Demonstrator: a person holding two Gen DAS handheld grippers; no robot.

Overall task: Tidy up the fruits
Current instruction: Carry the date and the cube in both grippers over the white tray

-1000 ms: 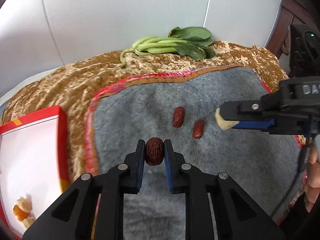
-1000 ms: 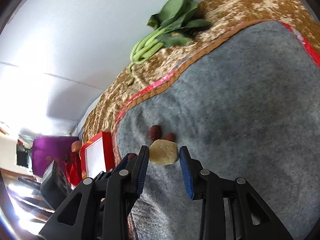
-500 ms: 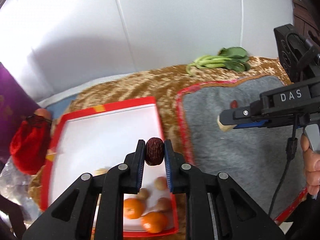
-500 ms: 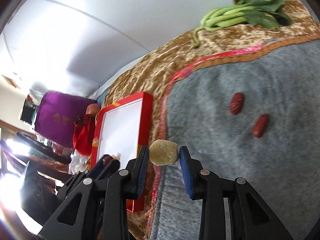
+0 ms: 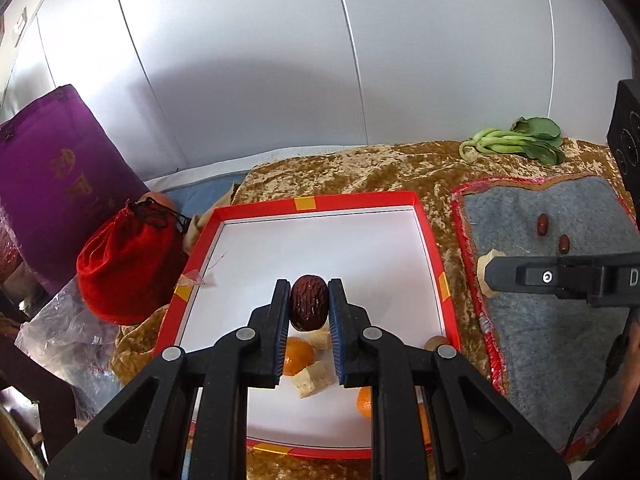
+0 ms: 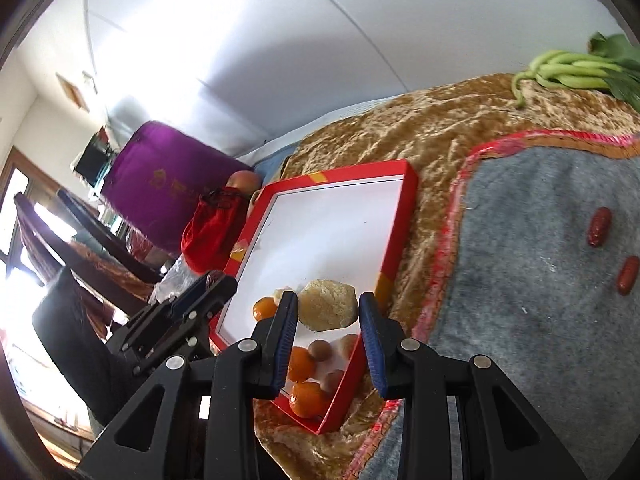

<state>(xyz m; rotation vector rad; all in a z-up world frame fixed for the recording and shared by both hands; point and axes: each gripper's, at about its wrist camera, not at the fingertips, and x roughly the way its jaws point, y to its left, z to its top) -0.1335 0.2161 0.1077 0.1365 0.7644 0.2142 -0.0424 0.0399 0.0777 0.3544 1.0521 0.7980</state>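
Note:
My left gripper is shut on a dark wrinkled jujube and hangs over the white inside of the red-rimmed tray. Oranges and pale chunks lie in the tray's near part. My right gripper is shut on a pale yellow lump, held above the tray's right rim; in the left wrist view that lump sits at the gripper's tip over the grey mat's left edge. Two red jujubes lie on the grey mat.
A red drawstring pouch and a purple box stand left of the tray. Green leafy vegetables lie at the back right on the gold cloth. A white wall closes the back. A hand shows at the right edge.
Both grippers swung left from the grey mat toward the red tray, each keeping its piece. The left one now hangs over the tray; the right one has reached the tray's right rim.

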